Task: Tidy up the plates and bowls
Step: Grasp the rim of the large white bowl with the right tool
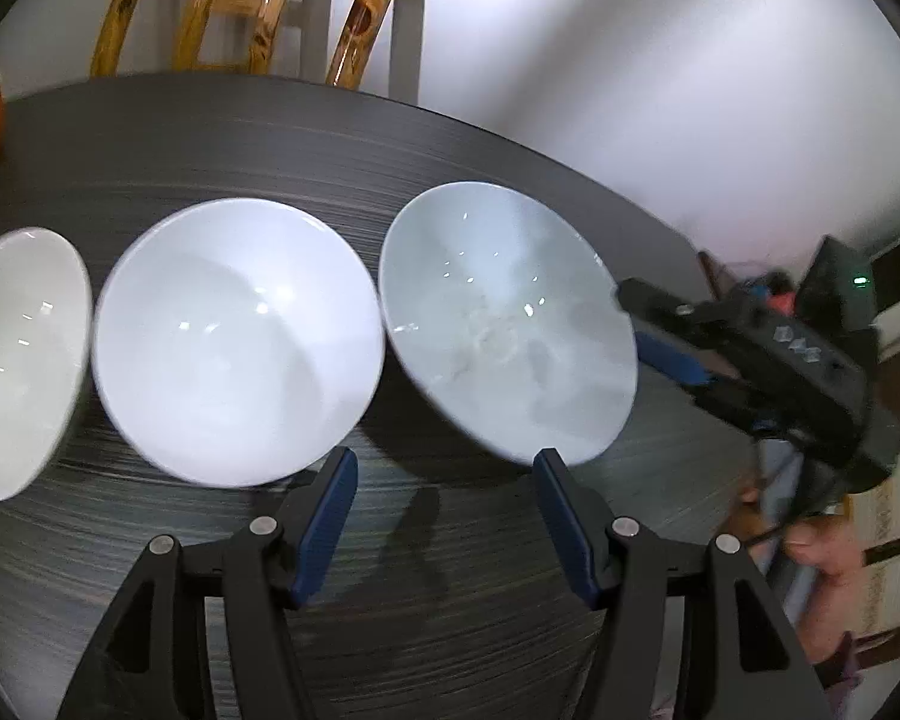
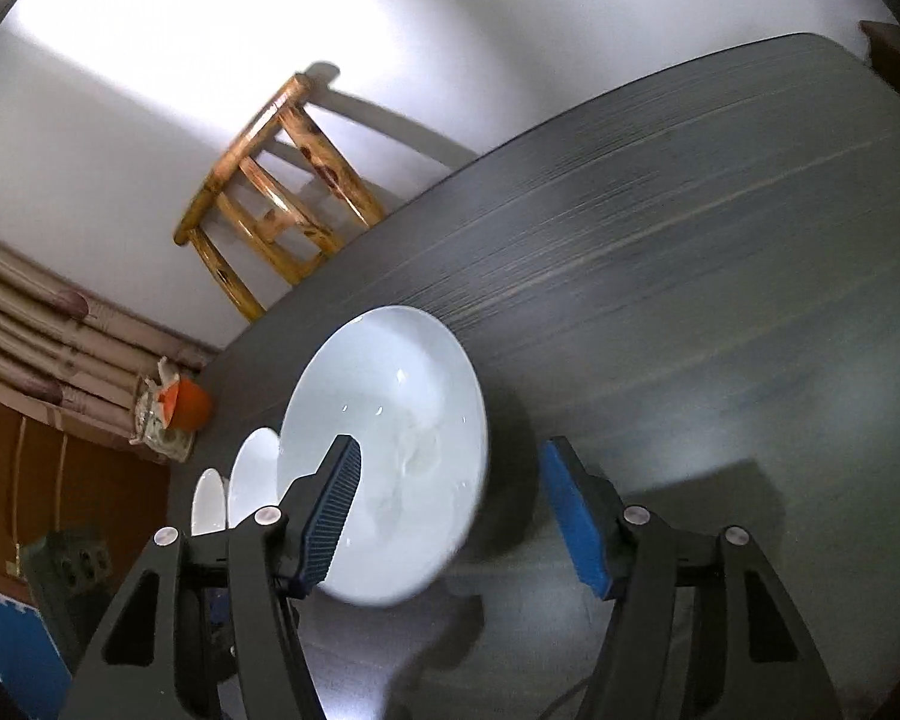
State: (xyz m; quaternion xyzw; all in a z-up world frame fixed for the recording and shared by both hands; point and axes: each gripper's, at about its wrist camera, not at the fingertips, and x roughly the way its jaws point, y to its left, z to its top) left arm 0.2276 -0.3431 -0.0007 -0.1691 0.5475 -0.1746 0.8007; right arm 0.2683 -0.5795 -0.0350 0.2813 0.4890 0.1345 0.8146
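Note:
Three white bowls stand in a row on the dark table [image 1: 210, 138]: a left bowl [image 1: 18, 354], a middle bowl [image 1: 234, 342] and a pale greenish right bowl [image 1: 510, 324]. My left gripper [image 1: 444, 480] is open and empty, just in front of the gap between the middle and right bowls. My right gripper [image 2: 450, 468] is open; its left finger [image 2: 330, 516] reaches over the near rim of the right bowl [image 2: 402, 432], its right finger is outside it. The right gripper also shows in the left wrist view [image 1: 666, 330] at that bowl's right rim.
A wooden chair [image 1: 258, 12] stands behind the table's far edge, also in the right wrist view [image 2: 282, 180]. An orange cup [image 2: 189, 402] sits at the table's far left end. The table surface [image 2: 720, 300] stretches right of the bowls.

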